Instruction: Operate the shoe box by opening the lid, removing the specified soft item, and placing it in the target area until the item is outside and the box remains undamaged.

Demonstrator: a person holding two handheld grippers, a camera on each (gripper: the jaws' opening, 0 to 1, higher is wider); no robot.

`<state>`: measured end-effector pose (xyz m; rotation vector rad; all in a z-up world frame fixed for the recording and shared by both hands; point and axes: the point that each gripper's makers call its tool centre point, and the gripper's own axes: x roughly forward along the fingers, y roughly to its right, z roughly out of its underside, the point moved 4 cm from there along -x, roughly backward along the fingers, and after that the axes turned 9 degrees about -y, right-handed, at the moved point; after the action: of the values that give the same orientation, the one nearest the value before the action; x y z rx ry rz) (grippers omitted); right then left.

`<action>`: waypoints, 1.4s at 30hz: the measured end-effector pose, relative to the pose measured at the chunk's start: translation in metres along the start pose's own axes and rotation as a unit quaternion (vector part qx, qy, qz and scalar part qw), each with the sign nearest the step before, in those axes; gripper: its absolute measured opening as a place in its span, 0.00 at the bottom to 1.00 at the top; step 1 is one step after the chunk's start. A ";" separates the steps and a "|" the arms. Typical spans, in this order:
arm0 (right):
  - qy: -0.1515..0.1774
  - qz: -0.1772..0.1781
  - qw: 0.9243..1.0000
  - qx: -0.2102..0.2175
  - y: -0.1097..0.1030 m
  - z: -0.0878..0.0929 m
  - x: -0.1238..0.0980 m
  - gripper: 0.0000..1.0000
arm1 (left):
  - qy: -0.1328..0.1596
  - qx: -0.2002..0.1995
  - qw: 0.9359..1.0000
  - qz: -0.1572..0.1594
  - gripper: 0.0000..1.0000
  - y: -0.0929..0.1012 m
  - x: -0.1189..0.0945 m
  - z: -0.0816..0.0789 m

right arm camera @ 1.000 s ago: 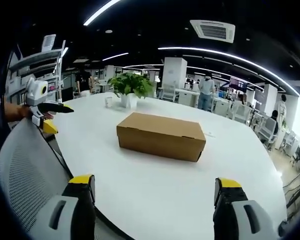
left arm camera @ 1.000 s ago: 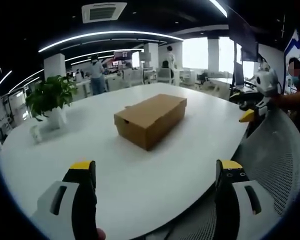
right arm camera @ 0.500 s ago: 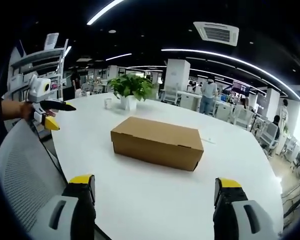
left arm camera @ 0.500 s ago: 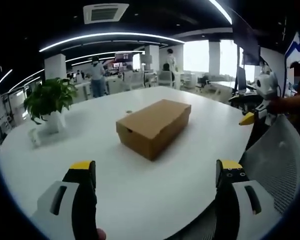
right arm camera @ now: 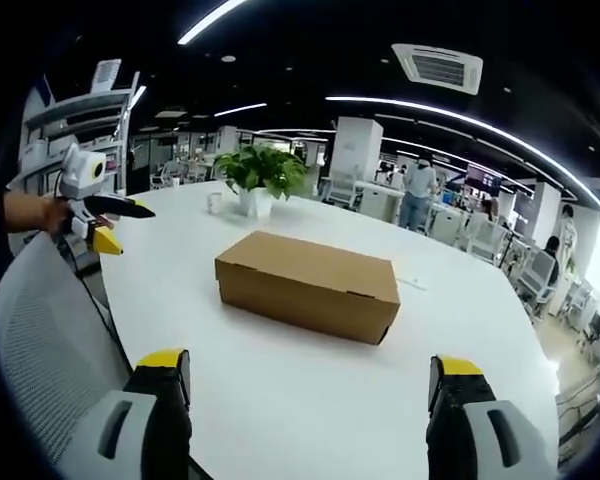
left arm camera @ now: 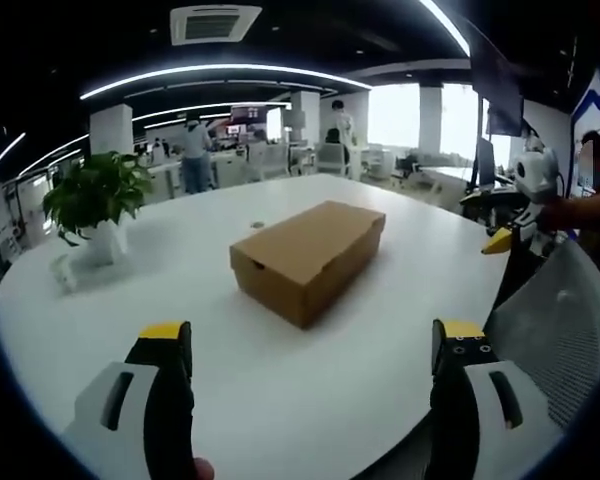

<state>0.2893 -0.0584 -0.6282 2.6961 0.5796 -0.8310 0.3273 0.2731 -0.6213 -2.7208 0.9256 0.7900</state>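
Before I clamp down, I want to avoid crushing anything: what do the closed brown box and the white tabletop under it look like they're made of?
The closed brown rectangular box looks like plain cardboard: matte tan faces, folded edges and tuck tabs along the lid, so probably crushable. The white round tabletop looks like a hard, smooth laminate or painted board with a faint sheen; which one, I cannot tell.

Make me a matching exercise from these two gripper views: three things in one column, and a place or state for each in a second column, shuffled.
Things:
1. shoe box
2. potted plant
3. left gripper

States or places:
A. jaws apart, holding nothing
B. lid shut, mid-table
C. far side of the table, beyond the box

Pairs: 1-B, 2-C, 3-A
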 end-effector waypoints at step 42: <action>-0.023 -0.017 0.998 -0.051 0.060 -0.024 0.065 0.99 | -0.004 -0.004 1.000 0.007 0.95 -0.005 0.073 -0.031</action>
<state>0.3765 -0.0841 -0.6394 2.5747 0.6401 -0.8454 0.3921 0.2294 -0.6340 -2.7183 0.9428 0.8073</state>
